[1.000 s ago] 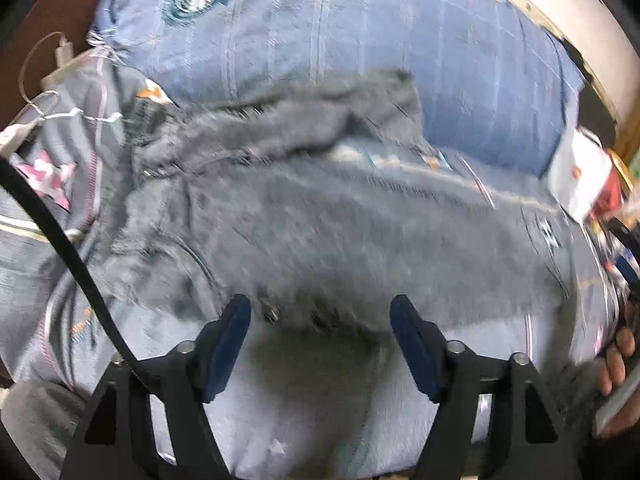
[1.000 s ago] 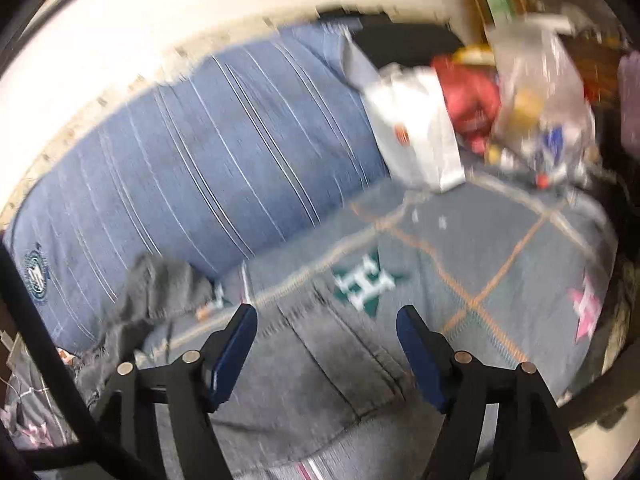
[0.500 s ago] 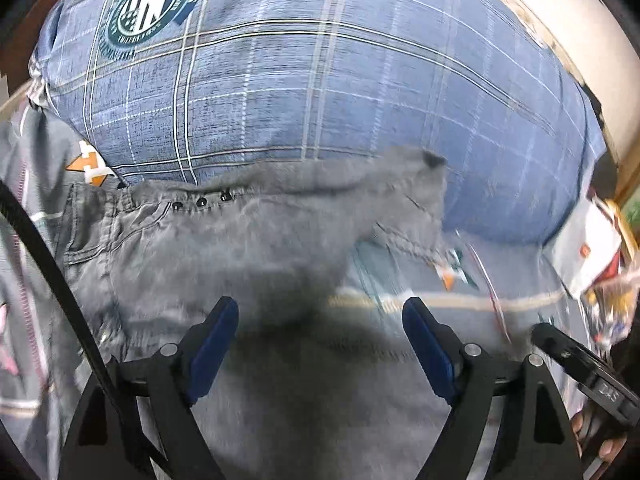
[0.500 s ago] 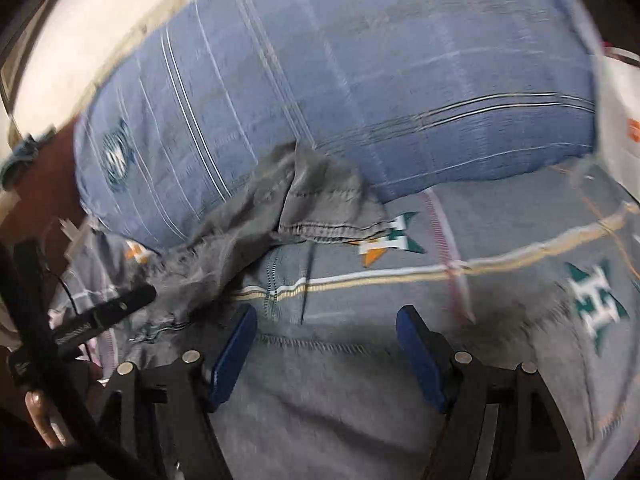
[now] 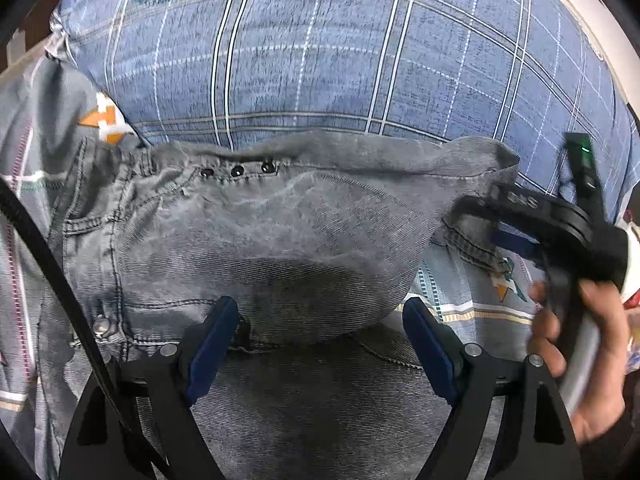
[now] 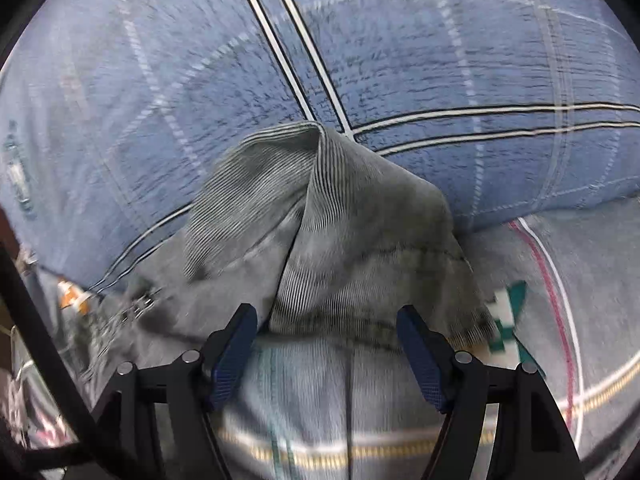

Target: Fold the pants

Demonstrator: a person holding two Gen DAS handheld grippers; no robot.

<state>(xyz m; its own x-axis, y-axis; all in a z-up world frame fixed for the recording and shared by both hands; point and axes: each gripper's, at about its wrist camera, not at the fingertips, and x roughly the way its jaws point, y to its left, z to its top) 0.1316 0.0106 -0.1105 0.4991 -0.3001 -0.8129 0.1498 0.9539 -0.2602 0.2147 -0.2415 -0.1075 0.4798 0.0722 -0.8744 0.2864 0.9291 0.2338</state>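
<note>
Left gripper (image 5: 320, 344): fingers (image 5: 212, 340) spread wide, nothing clamped; jaws just opened further, with only grey denim lying under and beyond the gap.
Right gripper (image 6: 326, 348): fingers (image 6: 232, 348) also spread wide, gripping nothing; seen a second time in the left wrist view (image 5: 532, 236), off beyond the left gripper's right finger, tips at the cloth's far corner, contact not clear.
Hand (image 5: 580, 360): wrapped around the right gripper's handle, to the right of the left gripper's right finger.
Pants (image 5: 256, 232): grey jeans spread on the bed, ahead of and beneath the left fingers; folded layer with a rounded edge lying just past the fingertips; three dark rivets near the far edge, a metal button left of the left finger.
Pant corner (image 6: 320, 200): raised in a peaked fold straight ahead of the right fingers, between them in line, leaning against the pillow.
Pillow (image 5: 340, 52): blue plaid, directly behind the pants, touching their far edge.
Bedsheet (image 6: 580, 280): grey with stripes and teal-and-orange marks, under and to the right of the right fingers.
</note>
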